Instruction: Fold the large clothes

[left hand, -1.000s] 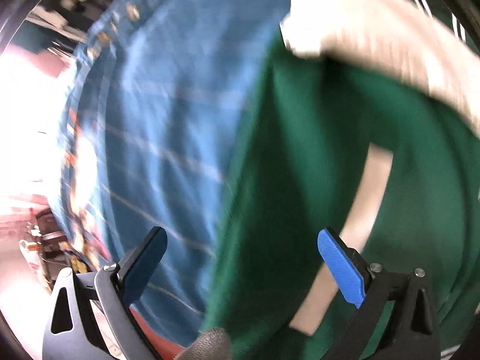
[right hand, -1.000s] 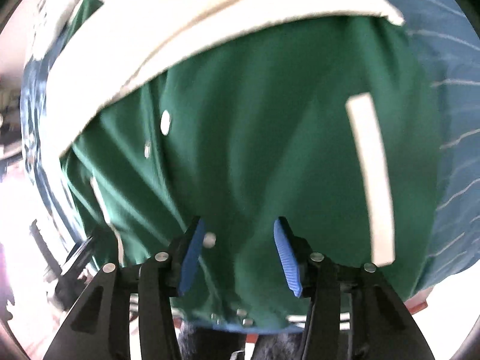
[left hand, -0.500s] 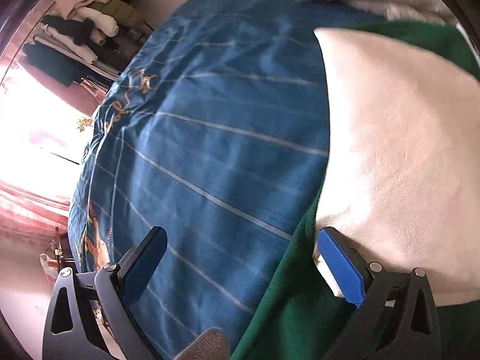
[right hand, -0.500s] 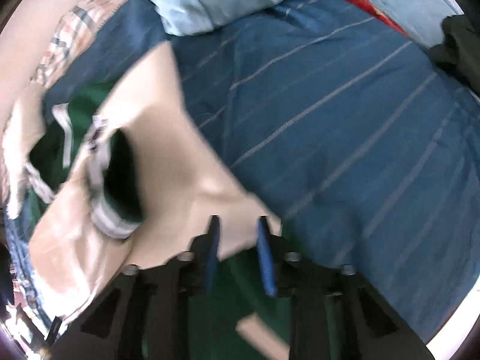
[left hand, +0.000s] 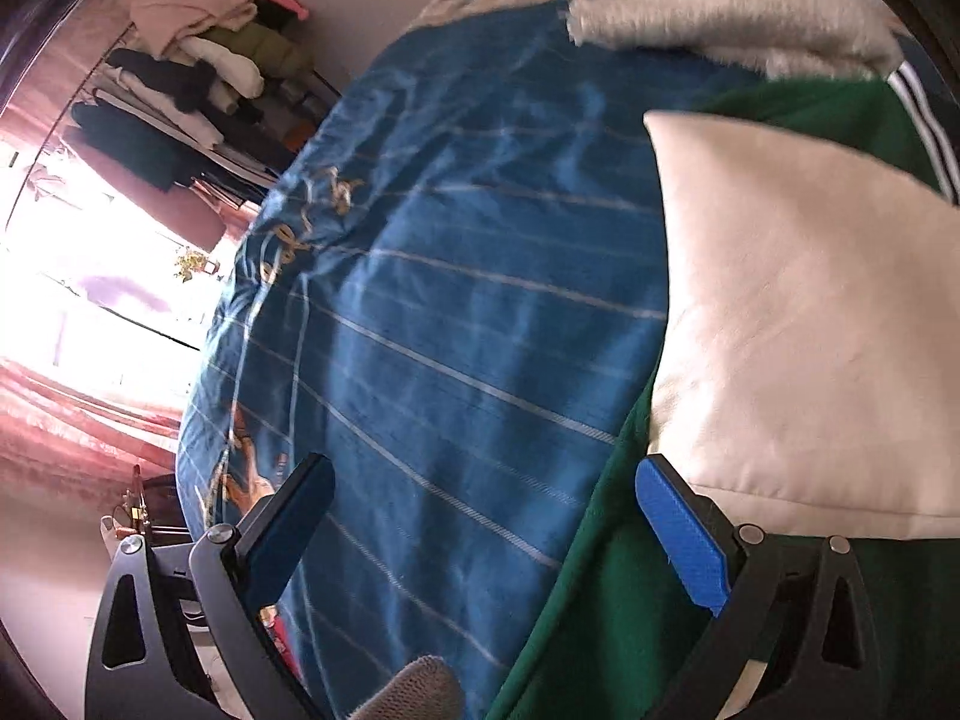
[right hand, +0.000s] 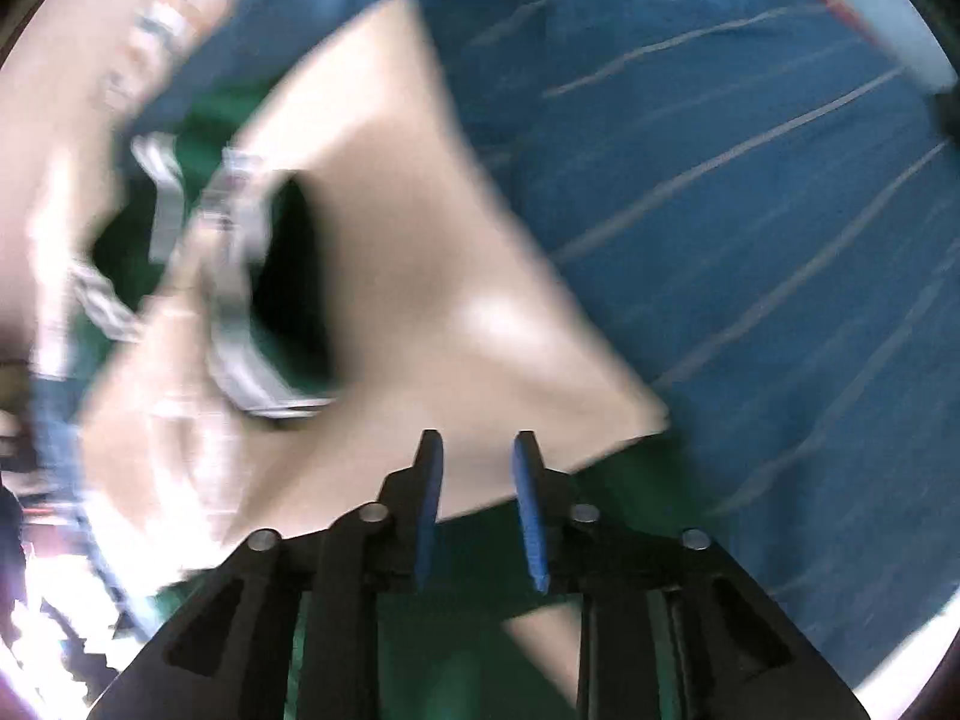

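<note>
a green varsity-style jacket (left hand: 606, 612) with cream sleeves lies spread on a bed (left hand: 456, 312), laid flat so its panels can be brought over one another in a fold. the left claw (left hand: 486, 534) hangs wide open over the jacket's left edge, holding nothing; its right blue pad sits just beside the cream sleeve (left hand: 804, 324), whose surface looks smooth and faintly grained, like leather. the right claw (right hand: 477, 504) hovers above the seam where sleeve meets green body, jaws narrowed to a slim gap with cloth seen between them, though whether they actually pinch it cannot be told through the blur. the striped knit collar (right hand: 240, 324) curls open on the left of that view, showing dark lining. the bed's cover is blue with thin pale stripes and a slight sheen. a rail of hanging clothes (left hand: 198, 90) stands at far left beside a bright window, and a fuzzy white blanket (left hand: 738, 24) rests at the far end.
</note>
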Demonstrator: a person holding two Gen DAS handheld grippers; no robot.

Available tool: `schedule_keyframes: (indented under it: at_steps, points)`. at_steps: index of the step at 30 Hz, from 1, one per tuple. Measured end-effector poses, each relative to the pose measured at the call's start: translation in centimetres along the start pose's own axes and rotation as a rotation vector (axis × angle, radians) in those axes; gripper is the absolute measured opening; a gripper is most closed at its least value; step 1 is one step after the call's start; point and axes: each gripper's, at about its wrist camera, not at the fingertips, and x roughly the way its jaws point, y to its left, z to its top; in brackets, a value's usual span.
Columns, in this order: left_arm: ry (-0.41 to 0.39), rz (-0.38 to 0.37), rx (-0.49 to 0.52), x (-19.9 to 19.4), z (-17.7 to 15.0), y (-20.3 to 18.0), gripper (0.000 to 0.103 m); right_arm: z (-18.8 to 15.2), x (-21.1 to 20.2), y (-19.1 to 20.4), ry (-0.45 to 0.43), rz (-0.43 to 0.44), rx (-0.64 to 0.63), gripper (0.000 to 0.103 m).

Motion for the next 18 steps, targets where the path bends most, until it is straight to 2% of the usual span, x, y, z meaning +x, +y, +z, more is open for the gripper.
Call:
schedule_keyframes:
  at_steps: [1,2,4,6,7,8,10,13,14,16,18]
  points:
    - [-0.007,-0.001,-0.002,-0.4,0.2,0.1,0.103,0.0,-0.4,0.5,-0.041,0.066,0.018,0.043]
    - [-0.018,-0.001,-0.007,-0.8,0.4,0.2,0.103,0.3,-0.8,0.8,-0.069,0.083,0.022,0.060]
    - [-0.040,-0.011,-0.014,-1.3,1.0,0.1,0.103,1.3,-1.0,1.8,-0.134,0.091,0.031,0.081]
    - [-0.064,-0.013,-0.006,-1.3,1.7,-0.4,0.103,2.3,0.3,2.9,-0.107,0.090,0.056,0.083]
    - [-0.069,-0.020,-0.002,-1.3,2.1,-0.6,0.103,2.9,1.6,2.9,-0.053,0.092,0.082,0.083]
    - [-0.067,-0.028,0.006,-1.1,2.5,-1.0,0.103,3.0,2.7,2.9,-0.036,0.113,0.100,0.067]
    - [-0.071,-0.040,0.009,-0.9,3.3,-1.2,0.103,3.2,3.4,3.6,-0.047,0.133,0.118,0.014]
    - [-0.094,-0.064,0.011,-1.3,4.7,-1.5,0.103,1.9,1.3,4.2,-0.168,0.093,0.104,0.013]
    - [-0.097,-0.073,0.014,-1.4,5.1,-1.7,0.103,1.7,-0.4,4.2,-0.223,0.060,0.108,0.013]
    - [-0.103,-0.084,0.033,-1.1,5.9,-2.8,0.103,1.3,-1.9,3.2,-0.276,0.002,0.139,0.013]
    - [-0.098,-0.081,0.047,0.0,6.7,-4.3,0.103,1.8,-1.5,1.8,-0.230,-0.062,0.149,0.013]
